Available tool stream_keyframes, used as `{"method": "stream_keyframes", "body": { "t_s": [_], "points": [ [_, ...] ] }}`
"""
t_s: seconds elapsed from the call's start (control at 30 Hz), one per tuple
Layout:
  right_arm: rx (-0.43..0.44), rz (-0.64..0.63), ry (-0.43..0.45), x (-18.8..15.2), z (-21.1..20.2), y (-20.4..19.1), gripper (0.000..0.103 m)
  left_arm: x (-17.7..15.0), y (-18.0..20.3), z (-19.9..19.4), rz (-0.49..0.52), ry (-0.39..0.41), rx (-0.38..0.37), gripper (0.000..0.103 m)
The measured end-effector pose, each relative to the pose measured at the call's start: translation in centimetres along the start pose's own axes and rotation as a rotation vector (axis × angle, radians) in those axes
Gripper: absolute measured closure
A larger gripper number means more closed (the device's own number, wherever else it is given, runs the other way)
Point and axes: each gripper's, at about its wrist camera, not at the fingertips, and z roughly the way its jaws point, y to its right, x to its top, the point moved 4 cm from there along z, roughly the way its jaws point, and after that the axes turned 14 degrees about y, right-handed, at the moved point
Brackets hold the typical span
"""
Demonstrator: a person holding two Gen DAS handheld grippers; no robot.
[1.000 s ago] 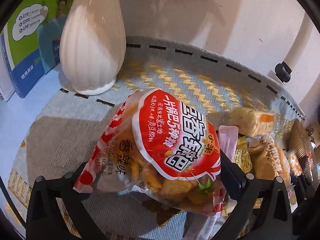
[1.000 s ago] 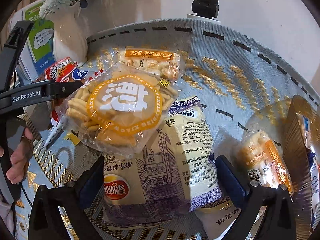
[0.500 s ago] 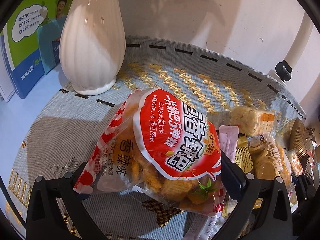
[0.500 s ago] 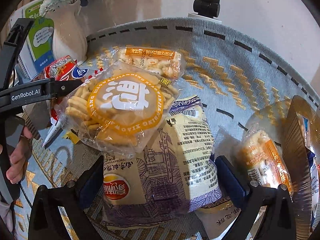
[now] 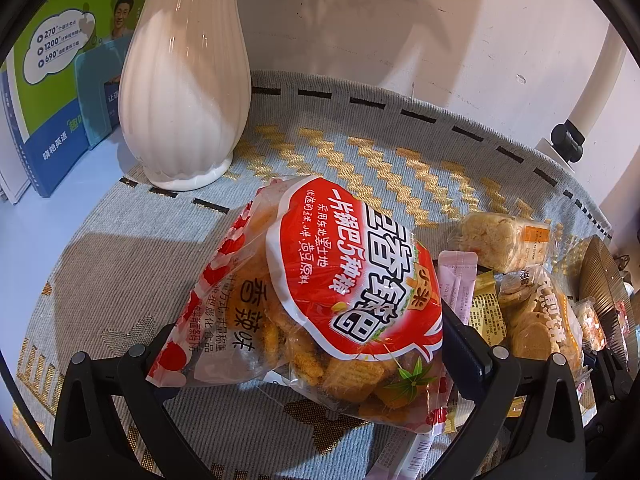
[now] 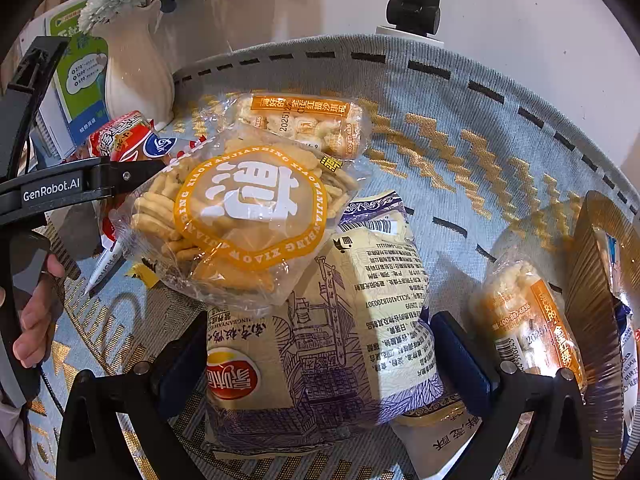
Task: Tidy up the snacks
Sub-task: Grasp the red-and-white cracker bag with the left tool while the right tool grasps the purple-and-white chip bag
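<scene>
Snack packets [image 6: 248,216] crowd a grey gold-zigzag cloth [image 6: 460,120] by a white wall [image 6: 520,8].

- One red crisp bag [image 5: 320,300].
- One bag with an orange ring label [image 6: 248,216].
- One cream-and-purple bag [image 6: 328,344].
- Two orange-labelled rice-cake packs [image 6: 304,124], [image 6: 528,320], upper centre and right in my right view.
- One white vase [image 5: 184,80].

Both grippers [image 5: 308,354] [image 6: 320,354] have black plastic fingers with silver screws and dark blue pads; one handle reads "GenRobot.AI".
</scene>
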Motion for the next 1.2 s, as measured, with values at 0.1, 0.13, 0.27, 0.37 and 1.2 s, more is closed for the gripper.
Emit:
{"method": "stream_keyframes", "body": {
  "t_s": [0.1, 0.13, 0.27, 0.37, 1.2],
  "points": [
    [0.000, 0.000, 0.000, 0.09, 0.00, 0.03, 0.000, 0.05, -0.04, -0.05, 0.000, 0.000, 0.000, 0.000],
    [0.000, 0.000, 0.000, -0.04, -0.01, -0.01, 0.000, 0.04, -0.03, -0.04, 0.000, 0.000, 0.000, 0.000],
    [0.000, -0.001, 0.000, -0.17, -0.02, -0.03, 0.000, 0.05, -0.04, -0.06, 0.000, 0.000, 0.000, 0.000],
    [0.000, -0.001, -0.001, -0.38, -0.08, -0.08, 0.000, 0.05, -0.04, -0.06, 0.000, 0.000, 0.000, 0.000],
    [-0.001, -0.004, -0.002, -0.11, -0.77, 0.20, 0.000, -0.01, 0.02, 0.03, 0.000, 0.000, 0.000, 0.000]
  ]
}}
